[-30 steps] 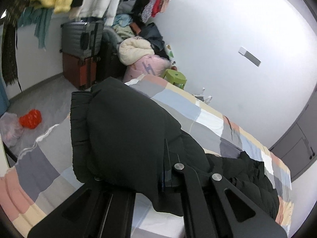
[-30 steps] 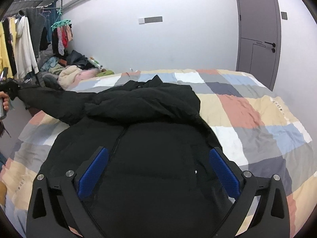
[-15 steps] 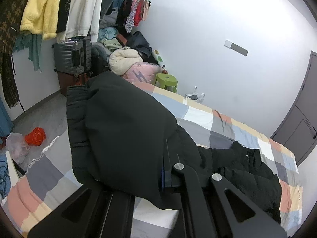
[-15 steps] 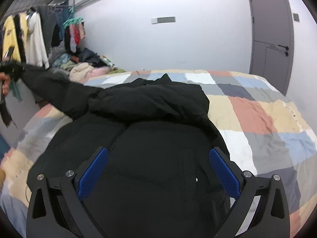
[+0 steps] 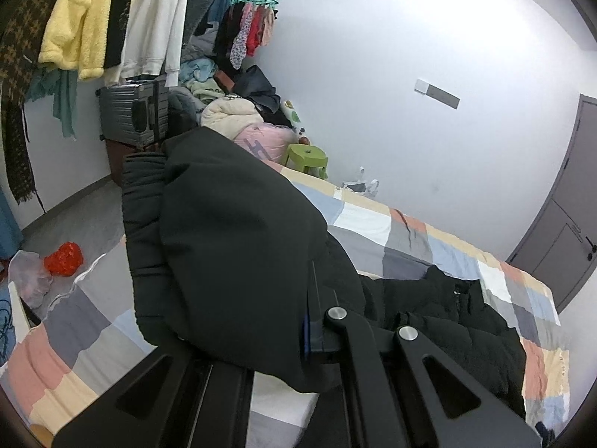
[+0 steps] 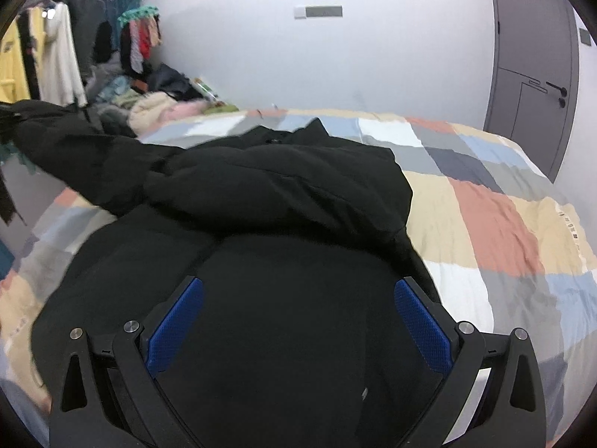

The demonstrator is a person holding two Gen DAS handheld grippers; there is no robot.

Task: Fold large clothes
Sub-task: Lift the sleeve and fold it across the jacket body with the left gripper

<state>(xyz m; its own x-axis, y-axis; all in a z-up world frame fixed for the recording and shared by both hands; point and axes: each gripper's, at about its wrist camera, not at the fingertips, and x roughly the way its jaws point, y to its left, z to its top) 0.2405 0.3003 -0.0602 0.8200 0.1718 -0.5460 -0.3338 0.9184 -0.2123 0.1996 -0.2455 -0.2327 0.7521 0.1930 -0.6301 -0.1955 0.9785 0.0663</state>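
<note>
2 grippers: 1 per hand, both at the black jacket (image 6: 283, 194), which lies on the bed (image 6: 496, 224).
Right gripper (image 6: 296, 321): fingers spread wide, blue pads (image 6: 421, 321) showing; nothing pinched; it hovers over the jacket's lower body near the bed's foot.
Left gripper (image 5: 276, 339): fingers clenched on the jacket's sleeve (image 5: 231, 239); the cuff bulges over the fingers, raised off the bed's left edge.
Jacket: body spread along the middle of the bed, upper part bunched, collar towards the far wall.
Bed: patchwork cover in grey, blue, salmon and cream.
Green stool (image 5: 308, 156): just past the bed's far corner.
Suitcase (image 5: 132, 112): beyond the bed, under hanging clothes (image 5: 112, 18).
Door (image 6: 533, 78): right of the bed.
</note>
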